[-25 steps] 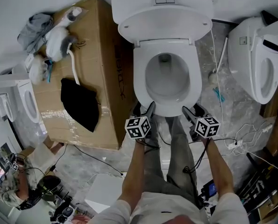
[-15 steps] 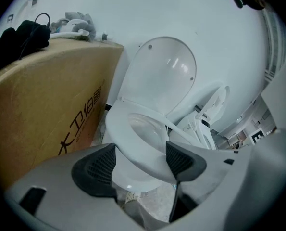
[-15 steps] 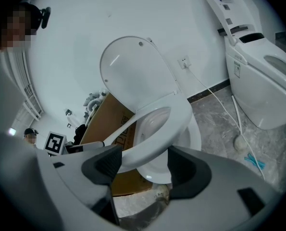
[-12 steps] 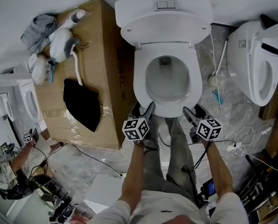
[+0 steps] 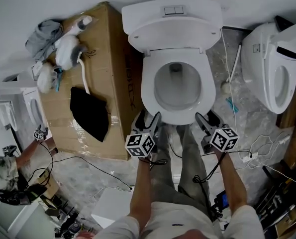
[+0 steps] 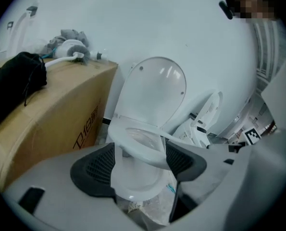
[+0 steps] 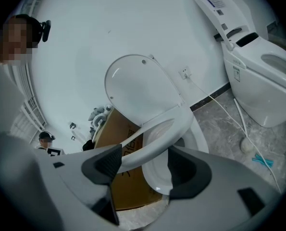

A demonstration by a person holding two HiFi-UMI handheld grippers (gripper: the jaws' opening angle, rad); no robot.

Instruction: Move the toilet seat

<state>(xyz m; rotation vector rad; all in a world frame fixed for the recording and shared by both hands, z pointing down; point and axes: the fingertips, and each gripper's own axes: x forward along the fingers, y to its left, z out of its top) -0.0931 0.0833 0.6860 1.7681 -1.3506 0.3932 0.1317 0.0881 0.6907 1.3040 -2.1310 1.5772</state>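
At the front of the bowl, the white toilet seat [image 5: 147, 91] appears tipped slightly up off the rim, with the lid [image 5: 175, 31] upright behind it. The left gripper [image 5: 148, 118] reaches in low, its claw spread around the seat's front edge. The right gripper [image 5: 206, 118] is held the same way, its claw also spread around the seat. Whether the pads touch the seat is hard to make out.
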